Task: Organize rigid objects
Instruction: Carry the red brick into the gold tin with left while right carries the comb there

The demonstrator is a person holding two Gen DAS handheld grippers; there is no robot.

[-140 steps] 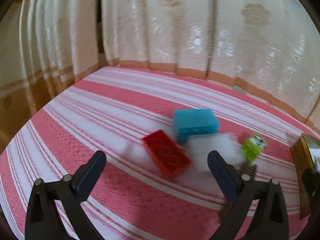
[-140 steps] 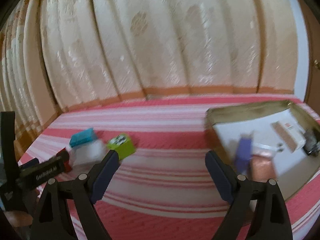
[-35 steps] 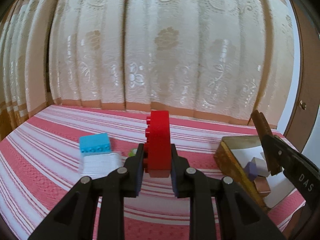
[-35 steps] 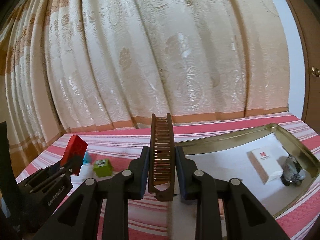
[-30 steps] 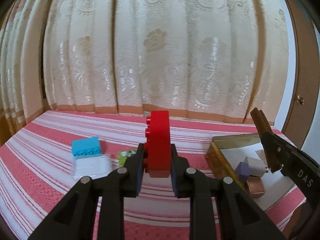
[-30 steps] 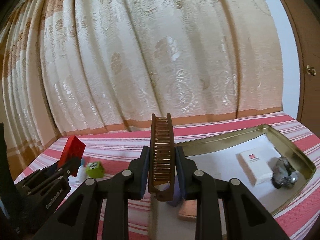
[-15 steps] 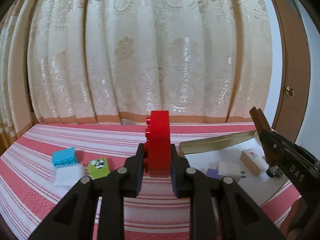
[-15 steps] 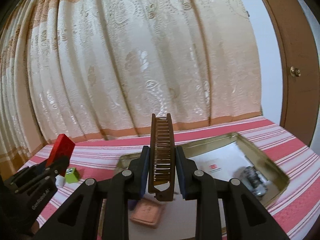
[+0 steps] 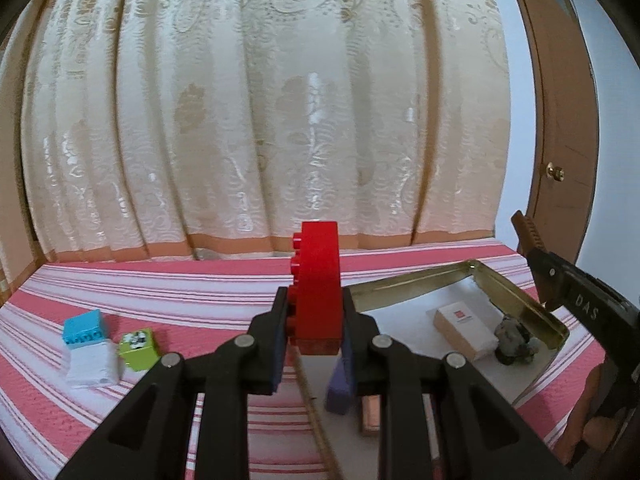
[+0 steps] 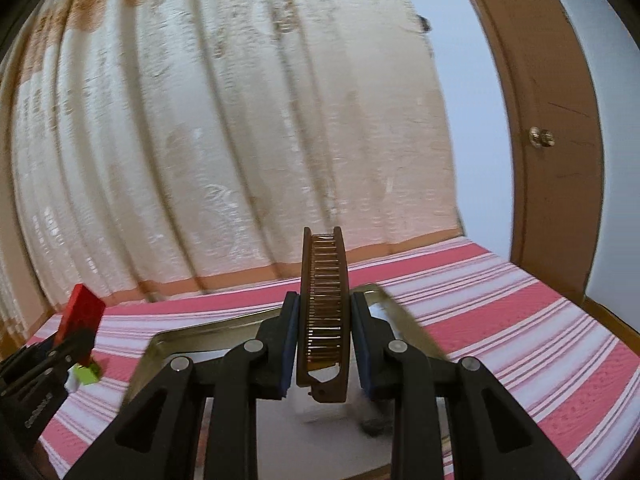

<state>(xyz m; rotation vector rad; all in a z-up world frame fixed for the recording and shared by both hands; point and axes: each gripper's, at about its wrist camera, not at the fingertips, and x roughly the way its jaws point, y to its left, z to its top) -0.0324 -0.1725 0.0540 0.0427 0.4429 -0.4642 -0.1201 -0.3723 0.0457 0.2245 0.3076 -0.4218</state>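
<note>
One red brick [image 9: 318, 280] clamped in left tool [image 9: 316, 326], one brown comb [image 10: 324, 312] clamped in right tool [image 10: 325, 340].

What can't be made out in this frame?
- Tray contents, right wrist view: blurred, blocked by the right tongs and comb.
- Purple block, left wrist view: half hidden behind the left tongs.
- Dark lump in the tray: too small to identify.

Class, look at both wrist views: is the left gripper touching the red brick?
Touching. The left wrist view shows the left gripper with both pads pressed flat against the sides of the red brick, no gap on either side, holding it upright above the striped cloth.
</note>
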